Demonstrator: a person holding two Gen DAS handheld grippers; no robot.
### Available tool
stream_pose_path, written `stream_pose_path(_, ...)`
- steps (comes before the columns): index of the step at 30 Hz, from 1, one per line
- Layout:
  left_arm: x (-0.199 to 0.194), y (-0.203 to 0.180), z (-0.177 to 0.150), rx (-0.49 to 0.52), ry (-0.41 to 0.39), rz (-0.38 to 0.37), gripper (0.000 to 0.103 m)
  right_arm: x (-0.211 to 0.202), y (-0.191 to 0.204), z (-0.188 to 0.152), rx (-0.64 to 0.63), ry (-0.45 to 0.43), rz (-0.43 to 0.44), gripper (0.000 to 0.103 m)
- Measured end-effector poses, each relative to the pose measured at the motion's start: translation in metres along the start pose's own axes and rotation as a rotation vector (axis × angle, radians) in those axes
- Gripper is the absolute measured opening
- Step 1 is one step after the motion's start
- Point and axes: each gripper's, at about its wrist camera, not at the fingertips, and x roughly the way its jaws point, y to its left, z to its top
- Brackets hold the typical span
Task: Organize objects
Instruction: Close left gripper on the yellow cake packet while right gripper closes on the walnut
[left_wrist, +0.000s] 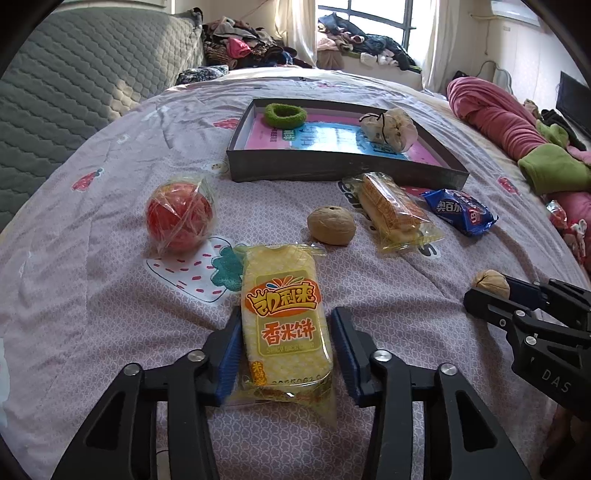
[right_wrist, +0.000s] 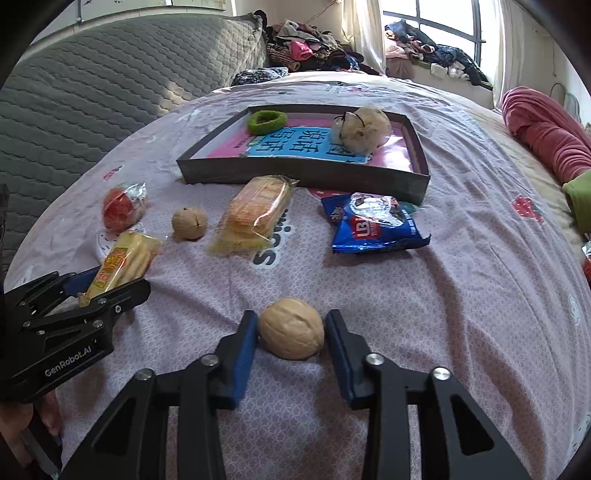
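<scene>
Left wrist view shows a quilted bedspread (left_wrist: 110, 295) strewn with snacks, and beyond them a shallow dark box (left_wrist: 332, 170) that already holds a green hair tie (left_wrist: 285, 115) and a pale drawstring pouch (left_wrist: 388, 129). Near the box lie a wrapped red ball (left_wrist: 180, 214), a wrapped cake bar (left_wrist: 395, 210), a blue biscuit packet (left_wrist: 461, 212) and a loose walnut (left_wrist: 331, 225). To carry both grips well, each load is best lifted straight up before it travels over the box wall, since a crinkly wrapper and a round shell can both slip. The left gripper (left_wrist: 286, 347) has its blue pads closed against the sides of the yellow rice-cracker pack (left_wrist: 286, 325), which lies on the bedspread just ahead of the camera. The right gripper (right_wrist: 291, 343) is clamped on a second walnut (right_wrist: 291, 328), both pads touching its shell, on the bedspread well short of the box.
</scene>
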Motion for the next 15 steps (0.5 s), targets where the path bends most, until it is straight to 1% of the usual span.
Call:
stream_pose_path(1, 0.000, 0.000, 0.000, -0.003, 0.003, -0.001, 0.042, 0.000, 0.001, 0.000, -0.002, -0.001, 0.003, 0.035)
stream_pose_path(7, 0.000, 0.004, 0.000, -0.023, 0.017, -0.029, 0.042, -0.005, 0.003, 0.000, -0.001, -0.017, 0.028, 0.035)
stream_pose_path(15, -0.004, 0.002, -0.002, -0.015, -0.001, -0.040, 0.042, -0.010, 0.011, 0.000, -0.018, -0.028, 0.047, 0.035)
